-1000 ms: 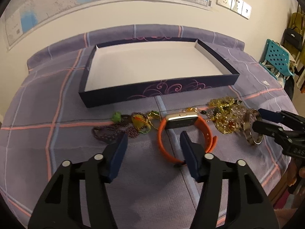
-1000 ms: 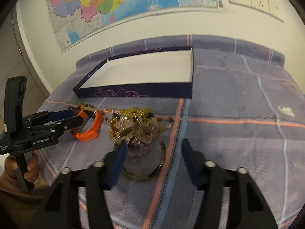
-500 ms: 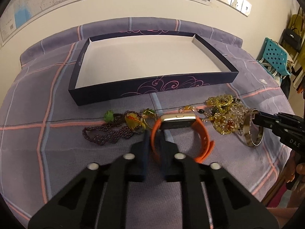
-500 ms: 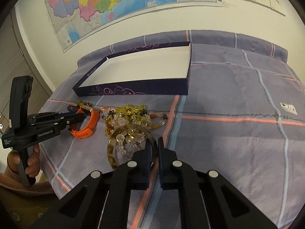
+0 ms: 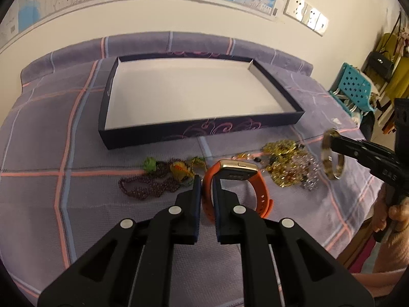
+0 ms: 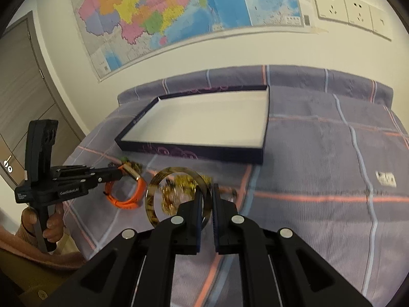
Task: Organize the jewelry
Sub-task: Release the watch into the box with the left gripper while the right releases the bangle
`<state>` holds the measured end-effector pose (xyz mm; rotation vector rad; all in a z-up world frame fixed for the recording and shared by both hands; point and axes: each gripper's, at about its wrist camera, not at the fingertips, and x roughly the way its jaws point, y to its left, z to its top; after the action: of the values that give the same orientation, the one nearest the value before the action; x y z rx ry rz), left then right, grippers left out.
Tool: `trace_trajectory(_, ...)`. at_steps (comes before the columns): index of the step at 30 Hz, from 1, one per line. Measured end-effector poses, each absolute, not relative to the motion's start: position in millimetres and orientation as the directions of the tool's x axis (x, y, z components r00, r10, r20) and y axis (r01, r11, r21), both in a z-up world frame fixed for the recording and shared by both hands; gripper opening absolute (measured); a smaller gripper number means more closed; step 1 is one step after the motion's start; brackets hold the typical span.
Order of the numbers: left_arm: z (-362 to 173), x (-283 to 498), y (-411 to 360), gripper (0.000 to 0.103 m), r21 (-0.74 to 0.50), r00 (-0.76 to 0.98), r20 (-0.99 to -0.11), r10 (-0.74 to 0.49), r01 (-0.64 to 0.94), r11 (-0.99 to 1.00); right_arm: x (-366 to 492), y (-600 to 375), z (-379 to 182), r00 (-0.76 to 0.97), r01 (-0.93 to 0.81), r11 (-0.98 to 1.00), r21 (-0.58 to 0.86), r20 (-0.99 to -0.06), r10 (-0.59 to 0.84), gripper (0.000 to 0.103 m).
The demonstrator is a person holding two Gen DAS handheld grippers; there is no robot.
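An orange smartwatch (image 5: 239, 179) with a gold case lies on the purple checked cloth, and my left gripper (image 5: 206, 188) is shut on its strap. My right gripper (image 6: 206, 194) is shut on the rim of a tortoiseshell bangle (image 6: 156, 192), which hangs lifted above the cloth; the same bangle (image 5: 332, 158) shows at the right of the left wrist view. A heap of gold and clear beads (image 5: 288, 168) lies beside the watch. Left of the watch lie a dark purple bead bracelet (image 5: 148, 188) and a green and yellow charm (image 5: 179, 168). The dark shallow box (image 5: 179, 138) with a white inside stands behind them.
The cloth-covered table ends against a cream wall with a map (image 6: 179, 12) and sockets (image 6: 352, 7). A teal perforated stool (image 5: 352, 87) and hanging bags stand off the right edge. A person's hand (image 6: 43, 220) holds the left gripper's handle. A door (image 6: 20, 81) is at left.
Both grippers went from open to shut: the left on the watch strap, the right on the bangle. The right one has since lifted the bangle off the bead heap.
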<state>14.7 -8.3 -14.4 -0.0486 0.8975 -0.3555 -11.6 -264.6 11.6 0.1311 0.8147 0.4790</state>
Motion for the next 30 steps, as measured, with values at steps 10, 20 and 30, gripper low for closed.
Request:
trace_trajectory(10,31,35,6,0.009,-0.226,0.624,-0.689,-0.369,0.299,0.927,30,-249,24,0.6,-0.409,0.871,0.271,-0.64,0.48,0.006)
trace_trajectory(20,34,120,18,0.011,-0.251,0.646,-0.688,-0.33,0.215,0.944,109,-237,26,0.597,-0.391,0.896,0.21,-0.683,0.421,0.006)
trace_trajectory(30,12,199,21,0.003,-0.282,0.608,-0.721,-0.332,0.18,0.942,194,-222,3,0.558,-0.332,0.923,0.192,-0.749,0.357,0.006)
